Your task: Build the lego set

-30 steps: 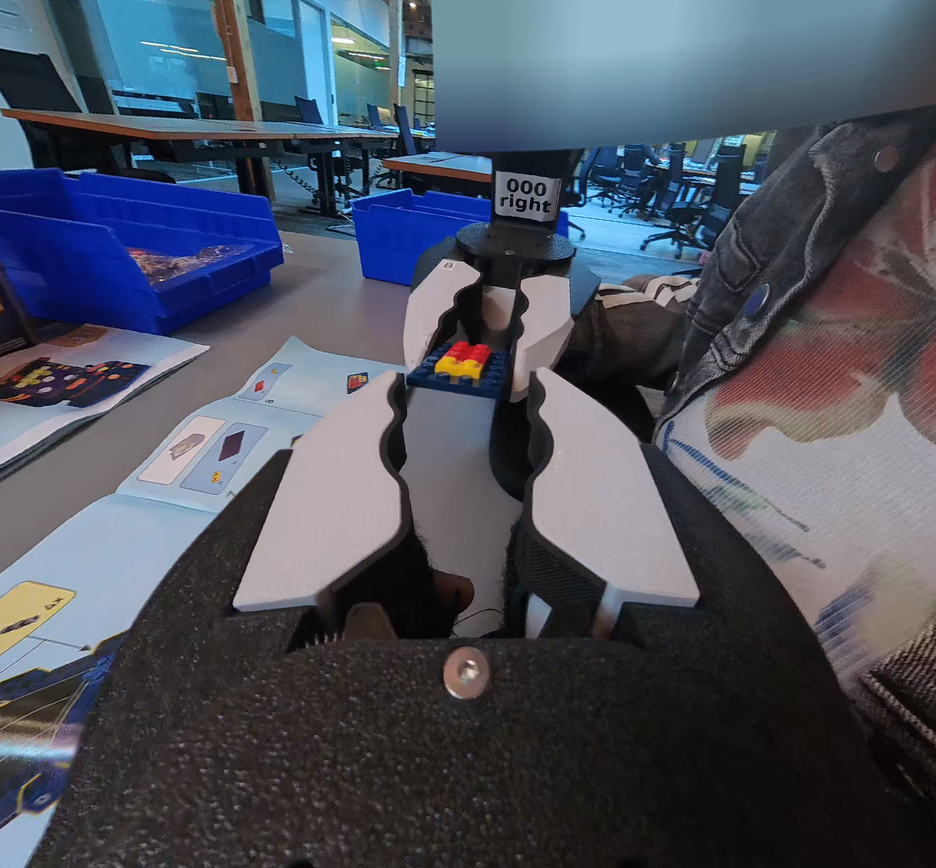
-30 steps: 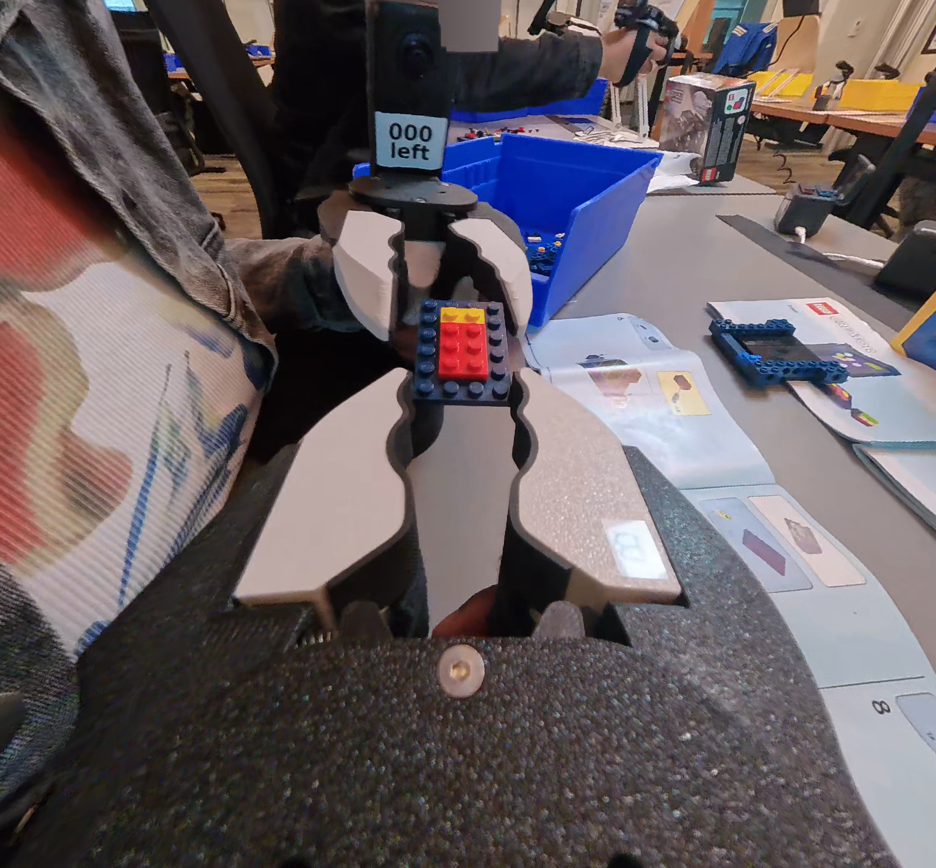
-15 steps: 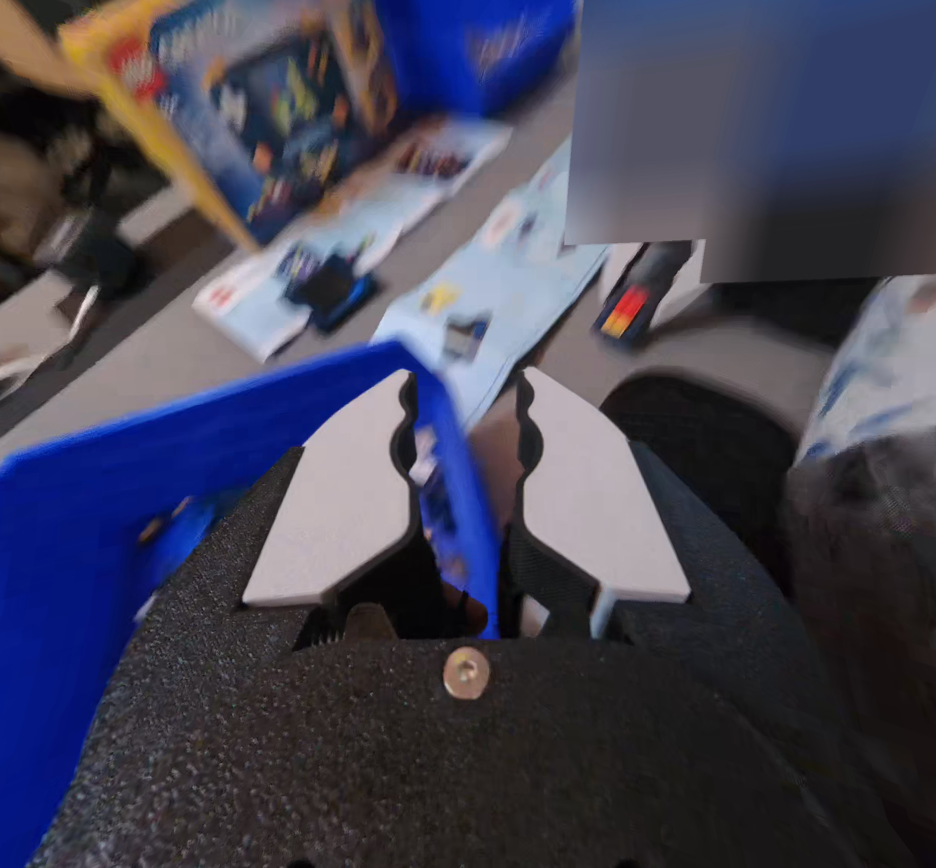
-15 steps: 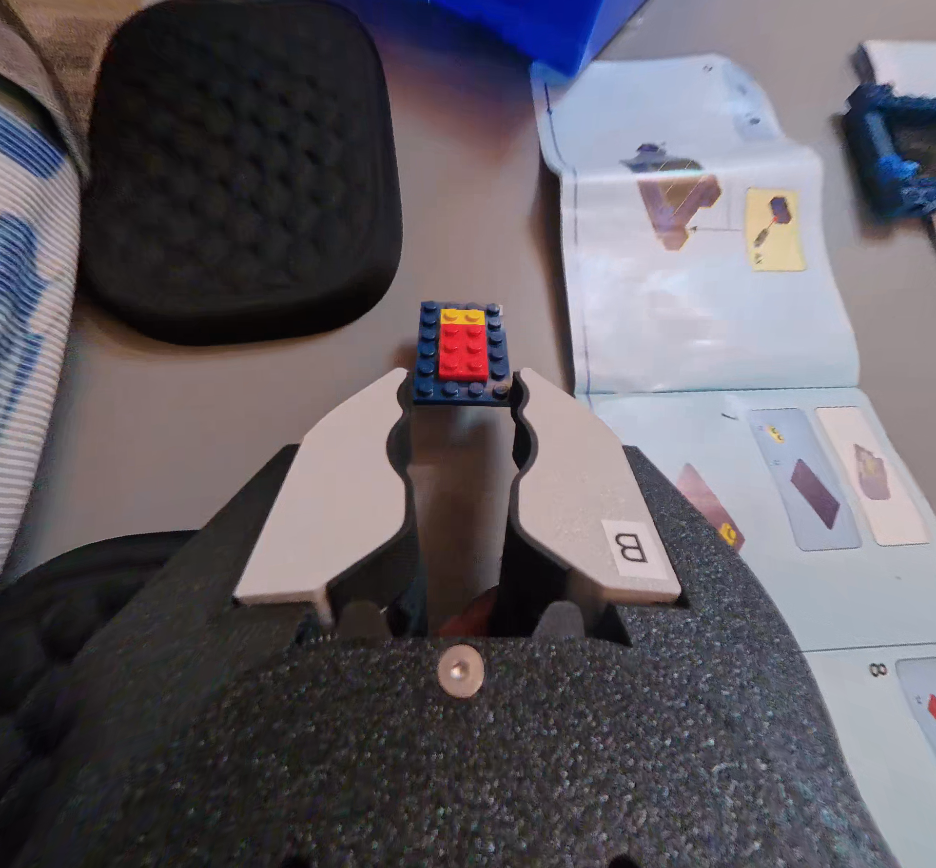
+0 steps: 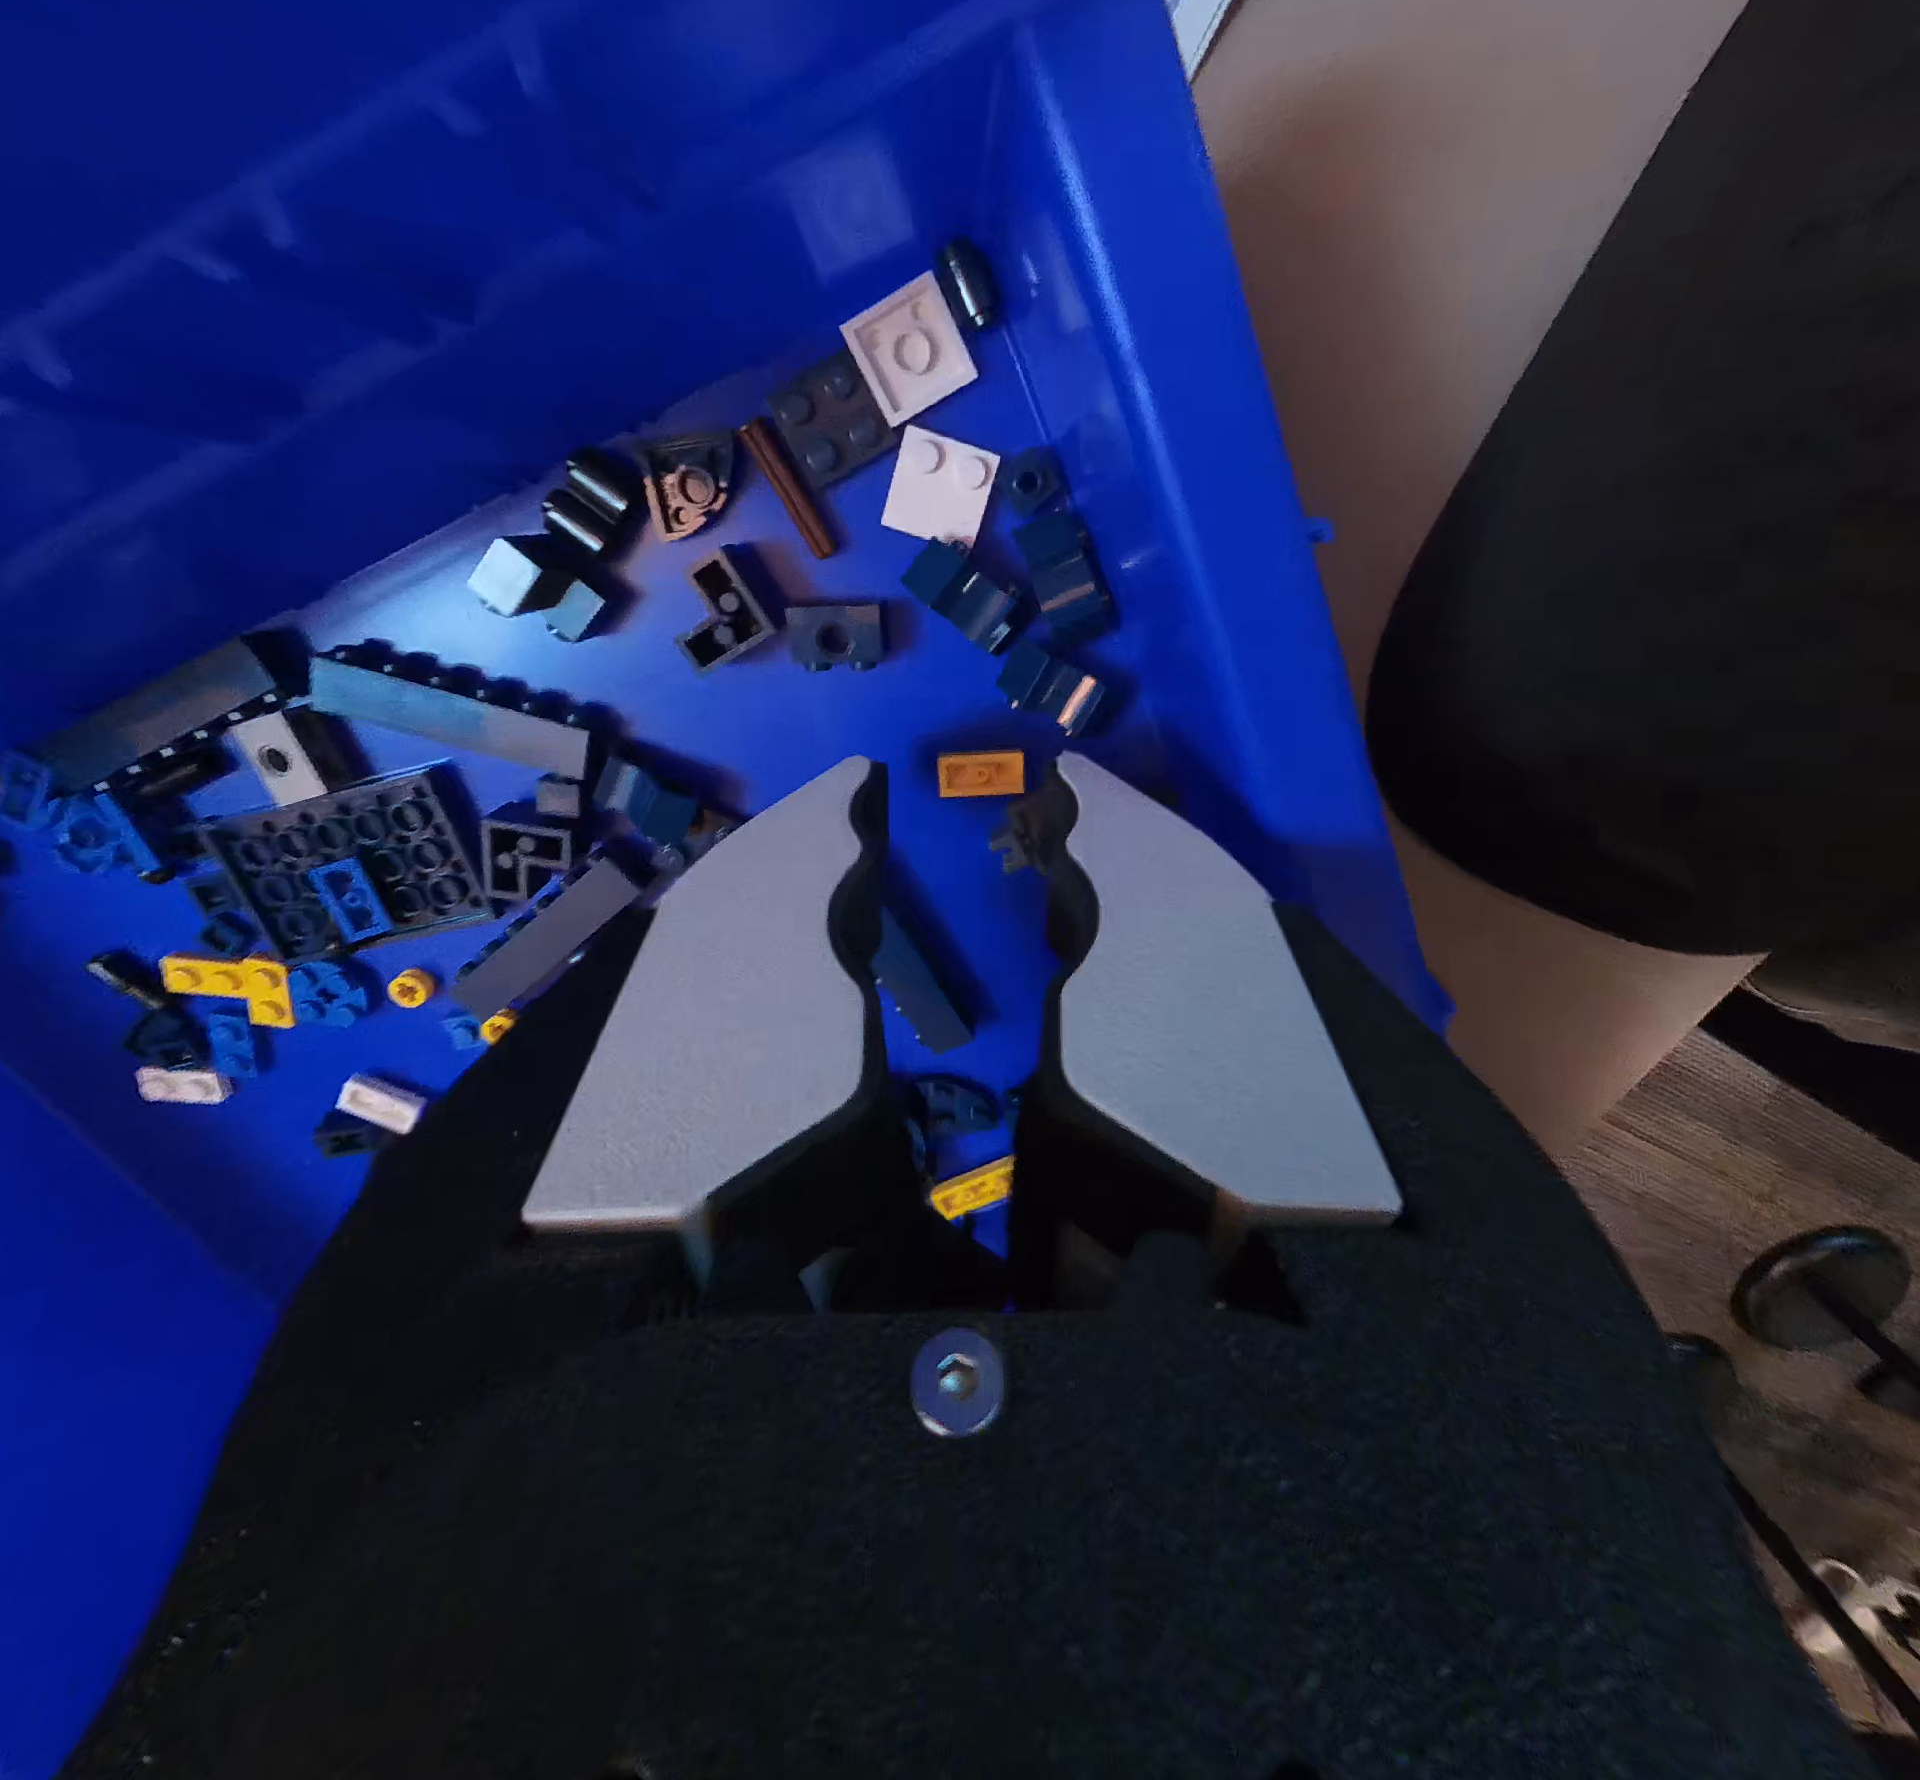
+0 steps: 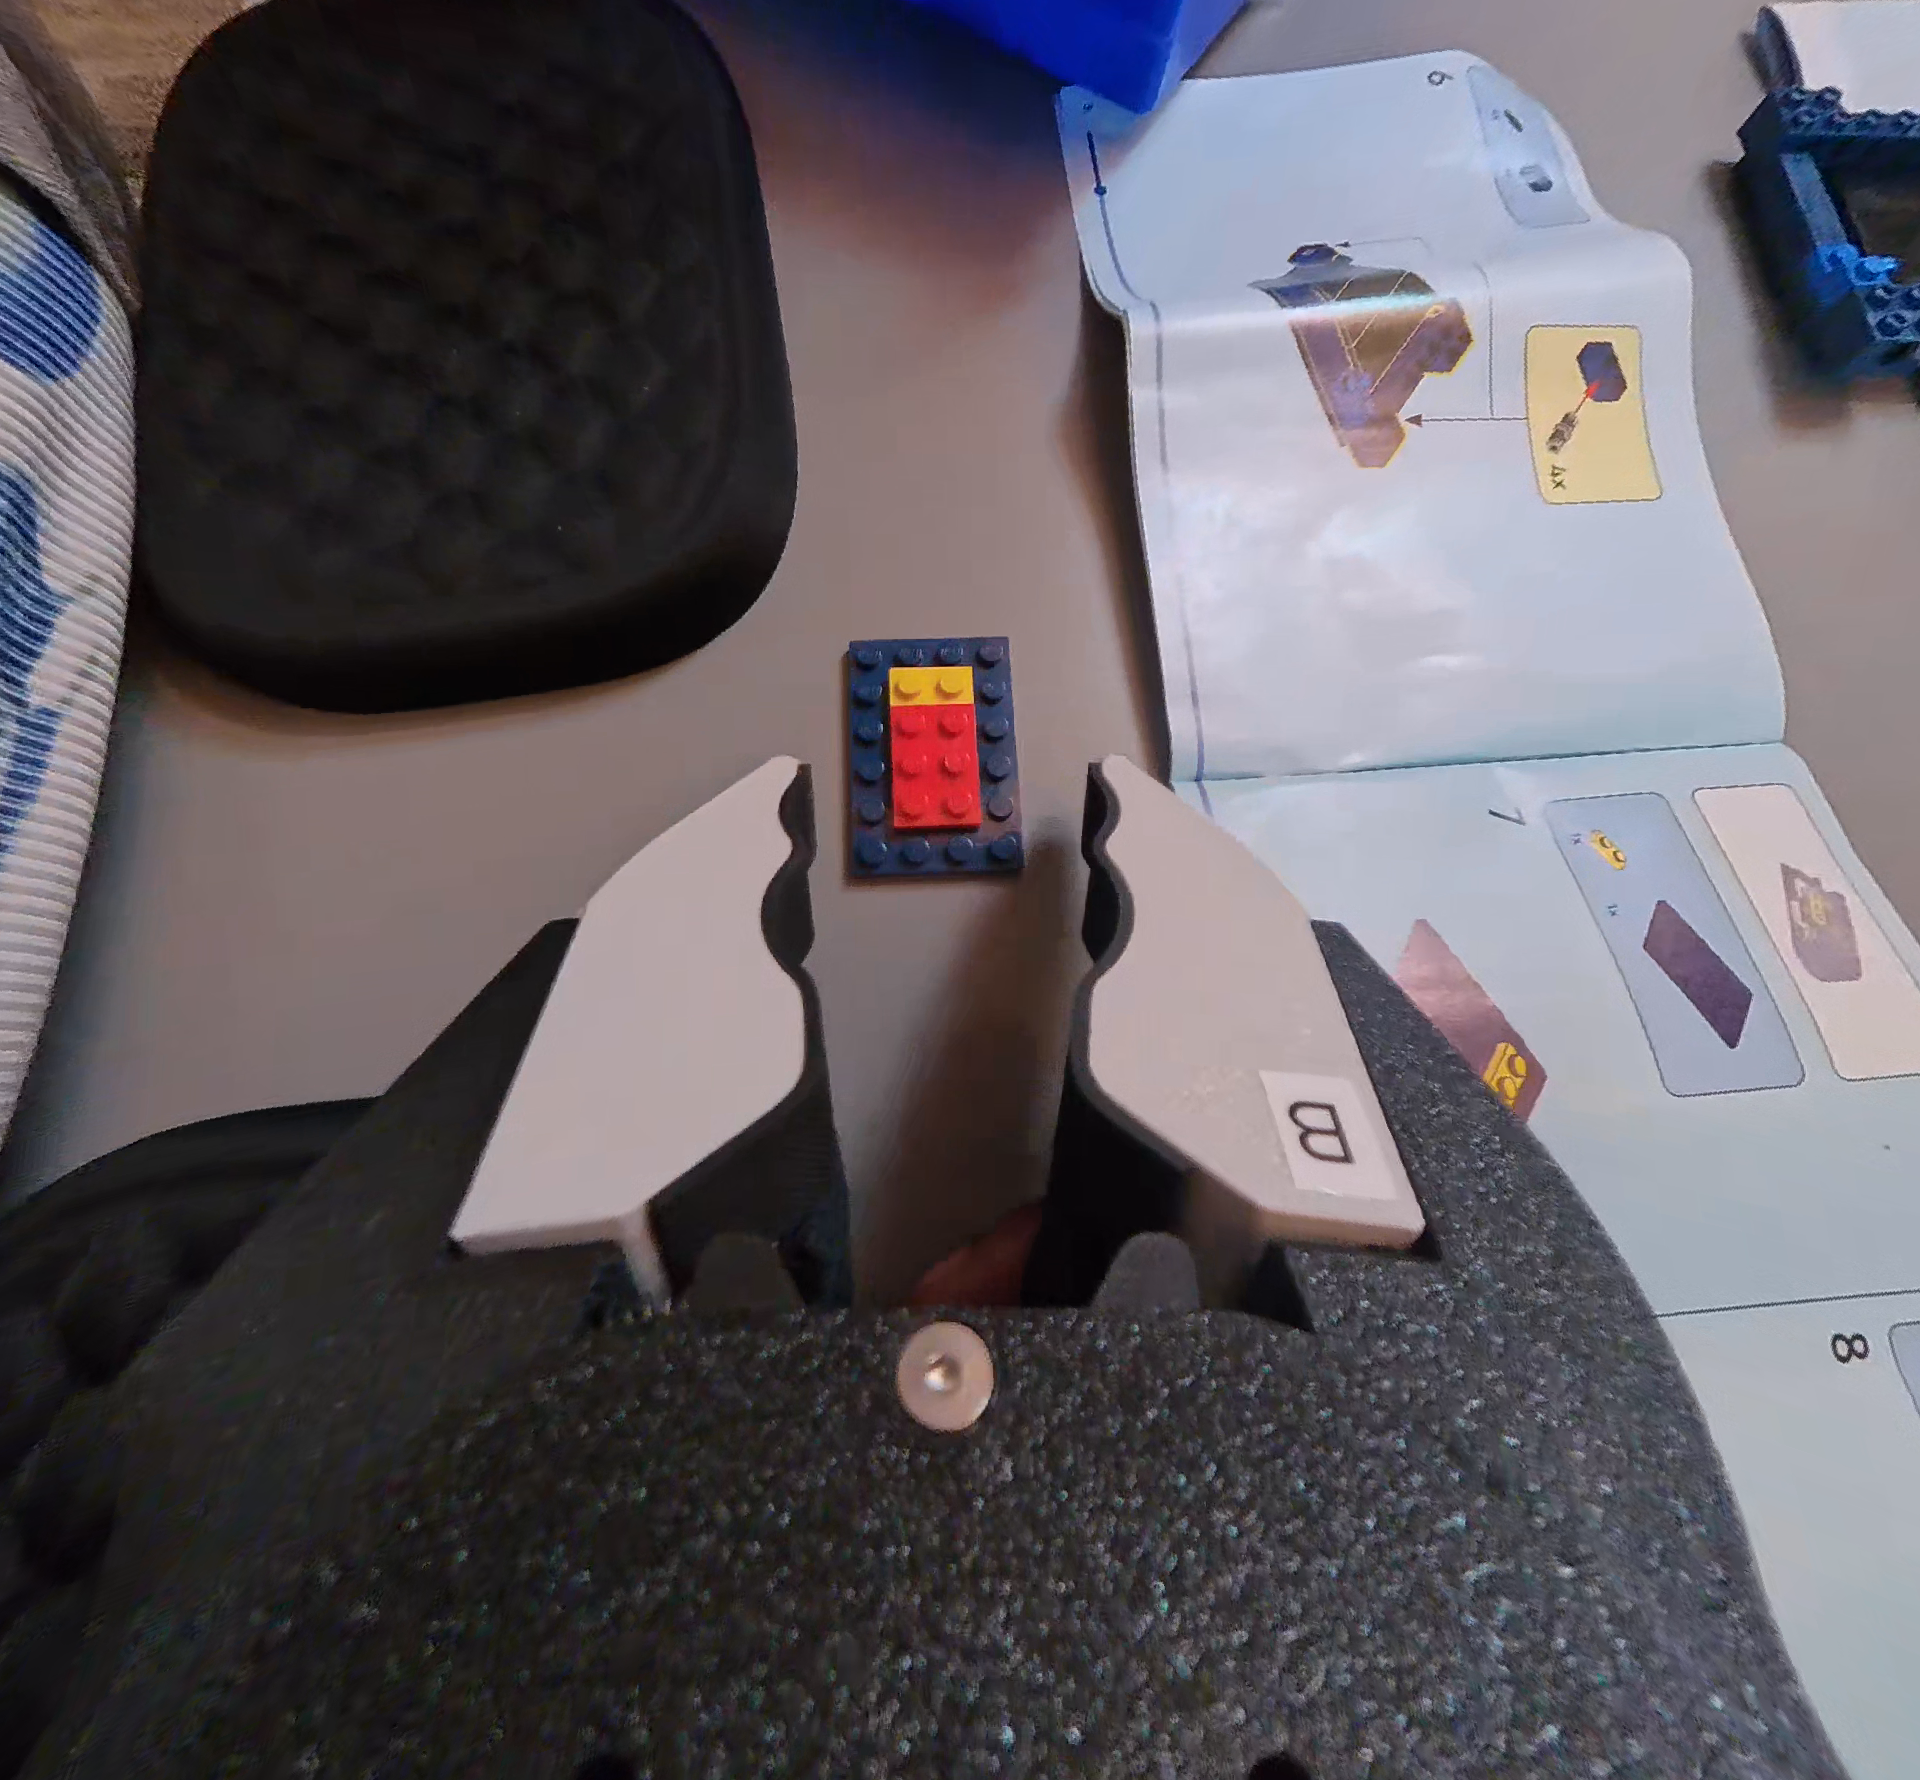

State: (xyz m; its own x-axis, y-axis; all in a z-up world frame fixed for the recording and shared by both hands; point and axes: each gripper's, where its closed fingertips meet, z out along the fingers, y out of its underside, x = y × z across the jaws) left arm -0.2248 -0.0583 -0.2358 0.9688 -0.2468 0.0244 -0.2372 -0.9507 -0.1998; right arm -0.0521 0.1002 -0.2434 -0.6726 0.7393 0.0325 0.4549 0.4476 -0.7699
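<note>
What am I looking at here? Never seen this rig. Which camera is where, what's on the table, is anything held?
There's no robot arm: a person carries a two-finger tool in each hand, with a camera on each looking along its fingers.

The left view looks down into a blue bin of loose toy bricks. The left tool is open above them, holding nothing, with a small orange brick just past its tips.

The right view looks down at a grey table. The right tool is open, its fingers clear of a blue plate topped with red and yellow bricks, which lies flat on the table. Nearby are a black pad and an open instruction booklet.
</note>
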